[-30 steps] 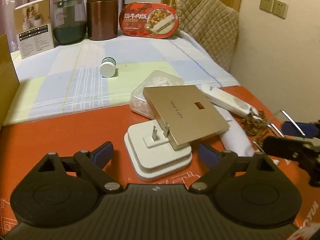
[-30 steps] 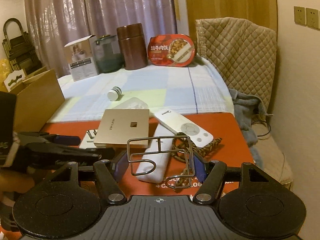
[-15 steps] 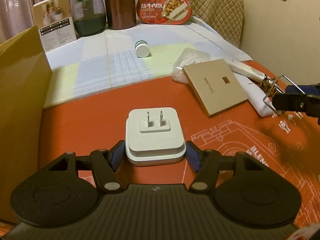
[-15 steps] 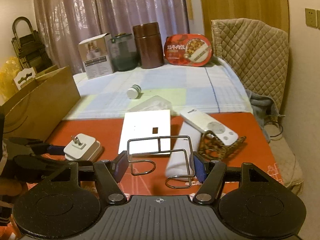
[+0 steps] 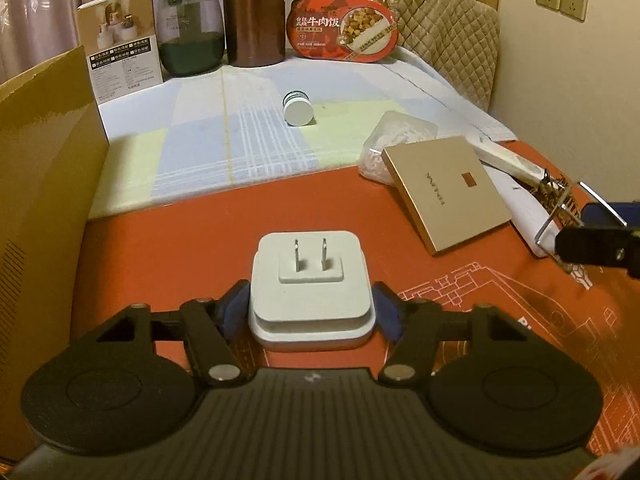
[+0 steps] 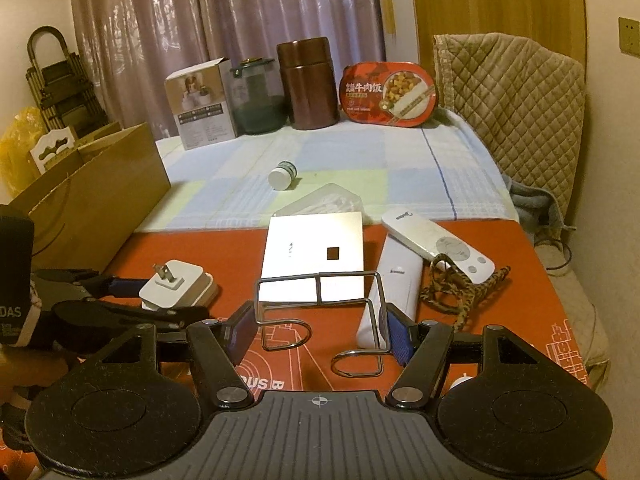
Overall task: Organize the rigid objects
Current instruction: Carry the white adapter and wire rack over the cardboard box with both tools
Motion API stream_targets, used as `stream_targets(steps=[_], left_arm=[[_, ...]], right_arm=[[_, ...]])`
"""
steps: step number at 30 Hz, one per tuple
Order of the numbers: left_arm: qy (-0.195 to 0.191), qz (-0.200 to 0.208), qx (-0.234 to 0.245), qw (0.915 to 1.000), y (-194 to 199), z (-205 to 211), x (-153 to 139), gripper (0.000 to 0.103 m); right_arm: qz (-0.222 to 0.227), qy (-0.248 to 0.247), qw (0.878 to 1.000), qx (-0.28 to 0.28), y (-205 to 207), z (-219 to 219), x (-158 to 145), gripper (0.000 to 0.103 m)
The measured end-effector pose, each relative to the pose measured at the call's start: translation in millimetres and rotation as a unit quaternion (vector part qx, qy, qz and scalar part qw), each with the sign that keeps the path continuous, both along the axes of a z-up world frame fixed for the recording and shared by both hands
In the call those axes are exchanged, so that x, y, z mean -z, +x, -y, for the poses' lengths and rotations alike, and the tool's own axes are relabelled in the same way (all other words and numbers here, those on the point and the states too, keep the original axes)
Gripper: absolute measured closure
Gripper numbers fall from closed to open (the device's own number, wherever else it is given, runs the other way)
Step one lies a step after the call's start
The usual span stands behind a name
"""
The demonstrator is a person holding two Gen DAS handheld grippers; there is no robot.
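Pulled clear of the gold box (image 5: 446, 190) on the red mat: white plug adapter (image 5: 311, 292), now alone near the cardboard box (image 5: 44, 184). Left claw (image 5: 310, 314) just closed, clamped on adapter's sides. Right claw (image 6: 320, 334) gripping wire rack (image 6: 320, 308). Likely ready for sorting both.

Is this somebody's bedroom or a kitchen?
Probably a bedroom at home: a checked bedsheet spread like on a bed, curtains behind it, and a quilted cushion against the wall.
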State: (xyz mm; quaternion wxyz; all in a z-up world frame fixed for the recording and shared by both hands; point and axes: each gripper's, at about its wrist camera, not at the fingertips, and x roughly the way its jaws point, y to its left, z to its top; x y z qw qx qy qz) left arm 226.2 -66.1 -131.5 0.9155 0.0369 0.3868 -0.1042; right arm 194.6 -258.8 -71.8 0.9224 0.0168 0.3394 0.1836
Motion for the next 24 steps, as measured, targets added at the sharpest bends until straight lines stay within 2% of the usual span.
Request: stream_targets(steps=[2,10,17,24], left_arm=[[-0.006,-0.007,-0.001,1.0,-2.2,-1.4,-4.4,0.043],[-0.004,0.02,0.012,0.9997,-20.0,0.8,-48.5,0.043],[-0.015,0.055,0.013,0.9983,-43.7,-7.2,-107.7,0.043],[0.0,0.082,0.005,0.9966,-68.4,-41.3,-157.2,0.043]], right_arm=[[-0.001,0.001,1.0,0.002,0.4,-0.5,-0.4,0.04],[0.005,0.001,1.0,0.007,-5.7,-1.8,-19.0,0.04],[0.018,0.001,1.0,0.007,-17.3,-12.5,-60.6,0.04],[0.037,-0.004,0.999,-0.025,-29.3,-44.6,-105.0,0.04]])
